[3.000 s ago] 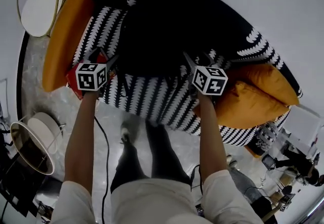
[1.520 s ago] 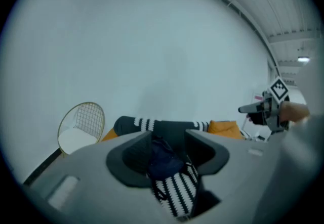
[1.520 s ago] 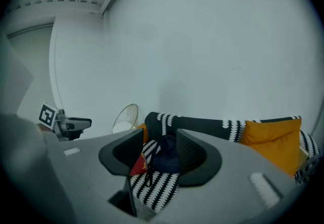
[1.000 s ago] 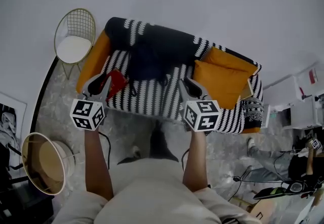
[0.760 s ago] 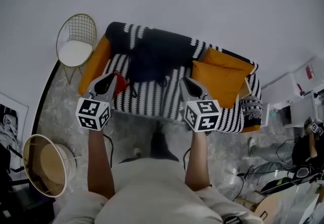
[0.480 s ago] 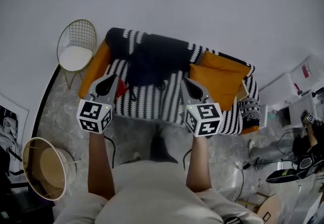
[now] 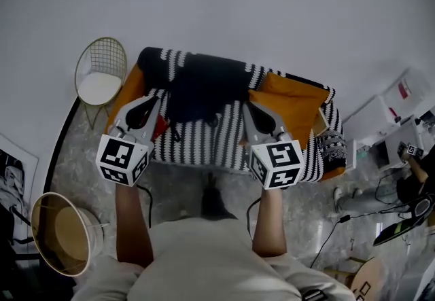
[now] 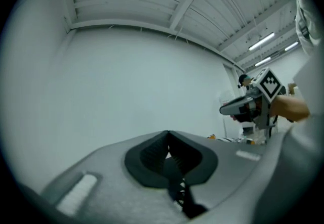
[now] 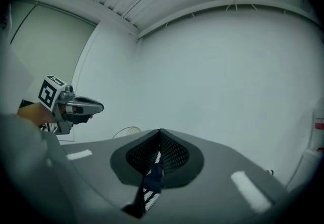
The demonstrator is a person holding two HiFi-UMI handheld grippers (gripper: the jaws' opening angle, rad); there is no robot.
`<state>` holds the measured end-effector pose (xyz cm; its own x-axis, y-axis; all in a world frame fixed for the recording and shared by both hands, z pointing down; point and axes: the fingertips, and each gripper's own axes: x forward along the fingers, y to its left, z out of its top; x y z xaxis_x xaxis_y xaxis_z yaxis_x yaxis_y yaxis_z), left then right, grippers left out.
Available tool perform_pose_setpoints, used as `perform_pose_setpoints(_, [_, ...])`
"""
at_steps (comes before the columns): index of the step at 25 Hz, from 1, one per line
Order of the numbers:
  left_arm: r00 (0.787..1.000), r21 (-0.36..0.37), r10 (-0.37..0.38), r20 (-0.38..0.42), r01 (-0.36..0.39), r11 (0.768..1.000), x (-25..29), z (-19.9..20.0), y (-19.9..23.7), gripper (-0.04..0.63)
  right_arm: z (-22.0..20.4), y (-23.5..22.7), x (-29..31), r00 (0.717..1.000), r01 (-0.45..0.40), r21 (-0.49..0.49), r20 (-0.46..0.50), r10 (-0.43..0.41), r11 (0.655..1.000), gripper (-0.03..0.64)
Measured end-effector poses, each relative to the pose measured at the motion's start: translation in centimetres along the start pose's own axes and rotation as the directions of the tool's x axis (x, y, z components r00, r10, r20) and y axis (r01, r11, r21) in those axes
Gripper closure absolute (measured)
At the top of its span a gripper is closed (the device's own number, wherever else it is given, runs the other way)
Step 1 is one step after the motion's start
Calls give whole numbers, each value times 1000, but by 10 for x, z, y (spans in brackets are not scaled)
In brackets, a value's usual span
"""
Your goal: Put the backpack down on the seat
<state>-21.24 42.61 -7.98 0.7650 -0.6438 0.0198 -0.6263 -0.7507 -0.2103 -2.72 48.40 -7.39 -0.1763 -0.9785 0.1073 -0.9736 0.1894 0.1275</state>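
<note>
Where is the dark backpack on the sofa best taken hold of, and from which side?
Probably by the loose straps at the backpack's near edge, coming from the front. It lies back against the sofa's backrest, and an orange cushion flanks its right, so the front looks like the open side.

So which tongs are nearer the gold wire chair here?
Left. The left tongs sit just right of the gold wire chair in the head view, over the left end of the sofa; the right tongs are farther right, past the backpack.
</note>
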Motion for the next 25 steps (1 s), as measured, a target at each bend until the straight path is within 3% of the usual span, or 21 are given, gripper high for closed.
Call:
perform_pose_setpoints(9, [999, 66, -14, 29, 12, 998, -16, 23, -22, 591, 2, 14, -19, 998, -55, -26, -23, 54, 998, 611])
perform_pose_setpoints(25, [1000, 45, -29, 9, 29, 999, -16, 14, -32, 591, -3, 25, -23, 996, -80, -11, -33, 80, 997, 611])
